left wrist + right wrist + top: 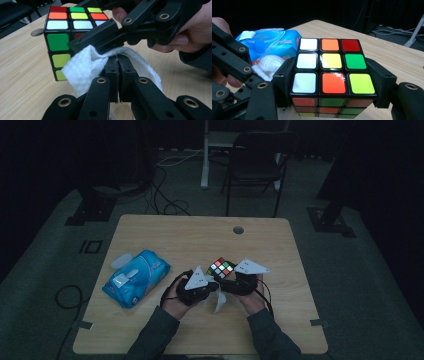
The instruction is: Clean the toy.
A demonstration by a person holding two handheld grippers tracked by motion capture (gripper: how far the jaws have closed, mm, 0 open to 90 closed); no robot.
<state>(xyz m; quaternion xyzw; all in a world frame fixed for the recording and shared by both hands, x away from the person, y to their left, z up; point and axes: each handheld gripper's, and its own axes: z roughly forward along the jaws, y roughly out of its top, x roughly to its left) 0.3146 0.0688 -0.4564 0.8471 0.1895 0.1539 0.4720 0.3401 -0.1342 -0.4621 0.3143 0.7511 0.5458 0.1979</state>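
Note:
A scrambled Rubik's cube (332, 72) stands on the table (165, 232) with my right gripper (332, 82) shut on it, one jaw on each side. In the high view the cube (221, 268) sits just beyond both hands. My left gripper (117, 67) is shut on a white wipe (82, 70), which hangs against the cube's (58, 42) side. In the high view the left gripper (207, 287) sits left of the right gripper (231, 281), and the wipe (219, 301) droops between them. The wipe (268, 64) also peeks out left of the cube in the right gripper view.
A blue pack of wet wipes (135, 277) lies on the table's left part. A cable hole (238, 230) sits near the far edge. Beyond the table stand a dark chair (255, 165) and floor cables (165, 200).

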